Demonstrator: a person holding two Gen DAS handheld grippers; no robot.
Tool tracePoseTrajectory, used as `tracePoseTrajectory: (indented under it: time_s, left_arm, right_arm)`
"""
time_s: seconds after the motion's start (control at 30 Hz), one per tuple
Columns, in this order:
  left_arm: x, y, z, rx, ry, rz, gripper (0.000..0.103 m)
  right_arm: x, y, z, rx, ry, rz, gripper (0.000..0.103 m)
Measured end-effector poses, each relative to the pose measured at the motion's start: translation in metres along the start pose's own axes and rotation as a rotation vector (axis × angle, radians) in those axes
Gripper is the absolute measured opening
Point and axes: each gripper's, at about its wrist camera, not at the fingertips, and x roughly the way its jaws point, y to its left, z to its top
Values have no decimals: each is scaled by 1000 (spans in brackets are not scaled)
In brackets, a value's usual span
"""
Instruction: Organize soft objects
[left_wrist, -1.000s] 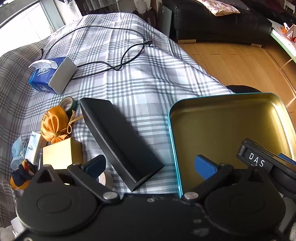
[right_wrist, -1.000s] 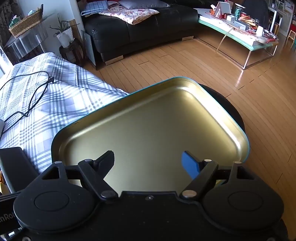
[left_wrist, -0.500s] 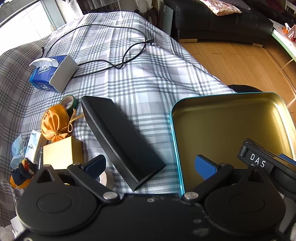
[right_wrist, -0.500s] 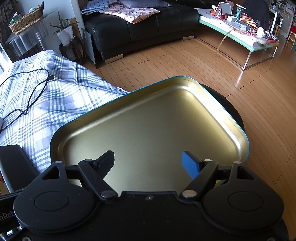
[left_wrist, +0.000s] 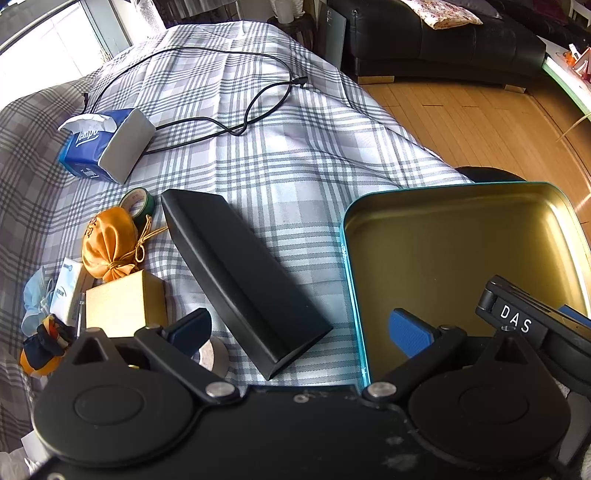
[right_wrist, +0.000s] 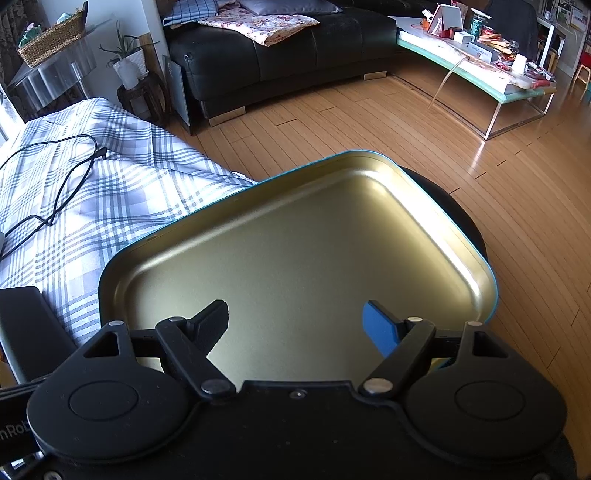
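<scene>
Both grippers spread wide, nothing held, over the tin tray's near edge.

Left gripper (left_wrist: 299, 328) is seen with jaws apart above the black box (left_wrist: 240, 277) and tray (left_wrist: 354, 295); right gripper (right_wrist: 295, 325) is likewise spread over the bare gold tray floor. Orange drawstring pouch (left_wrist: 109, 247) is found on the plaid cloth (left_wrist: 295, 155), touching the gold box (left_wrist: 125, 308), well apart from the tray. Face mask (left_wrist: 33, 299) is seen at far left.

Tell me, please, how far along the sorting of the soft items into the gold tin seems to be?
Barely begun, it seems. Done: nothing; the gold tin is empty. In hand: nothing; the left tongs and right tongs are both open, the right over the tin. Left: the orange pouch, the blue face mask and the small orange and black item lie on the plaid cloth.
</scene>
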Motion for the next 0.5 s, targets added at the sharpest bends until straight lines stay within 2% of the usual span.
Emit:
tracePoseTrajectory:
  time_s: [0.5]
  left_arm:
    - [1, -2, 0, 3, 3, 0, 103]
  right_arm:
    - [-1, 1, -1, -6, 2, -3, 75]
